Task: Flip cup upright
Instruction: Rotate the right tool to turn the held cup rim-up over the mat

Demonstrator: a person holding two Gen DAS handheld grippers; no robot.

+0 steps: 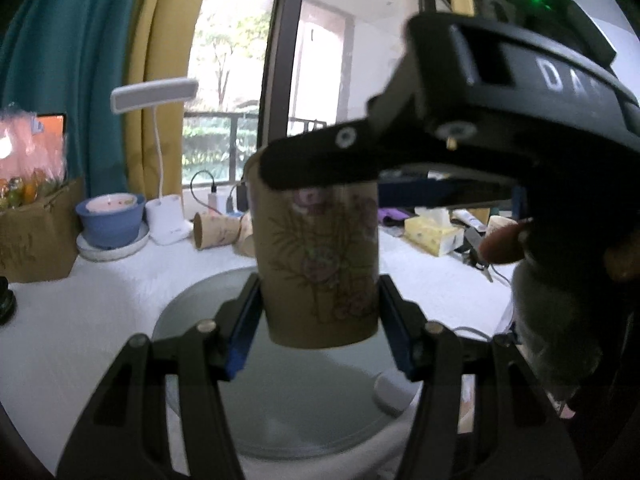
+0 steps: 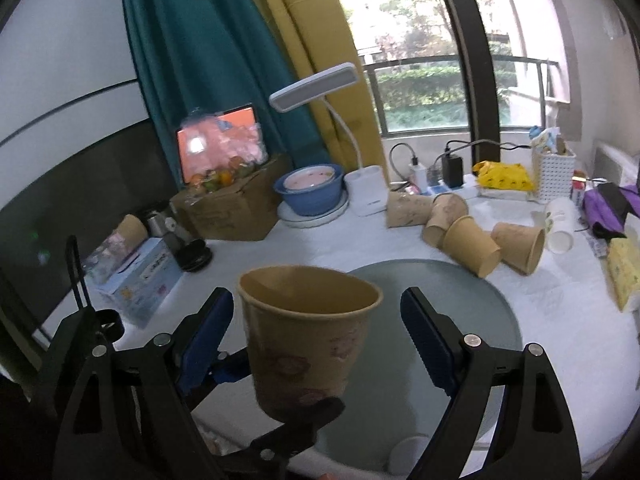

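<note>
A brown paper cup (image 1: 320, 264) with a flower print stands upright, mouth up, in the air above a round grey glass plate (image 1: 296, 400). My left gripper (image 1: 318, 320) is shut on the cup's lower half, blue pads on both sides. In the right wrist view the cup (image 2: 306, 336) sits between my right gripper's (image 2: 320, 336) open fingers, apart from both pads; the left gripper's fingers hold it from below. In the left wrist view the right gripper's body (image 1: 480, 120) hangs over the cup's rim.
Several more brown paper cups (image 2: 472, 236) lie on their sides on the white tablecloth behind the plate (image 2: 480, 320). A blue bowl (image 2: 310, 192), white desk lamp (image 2: 364, 188), cardboard box (image 2: 236, 208), tissue boxes (image 2: 136, 280) and chargers line the back.
</note>
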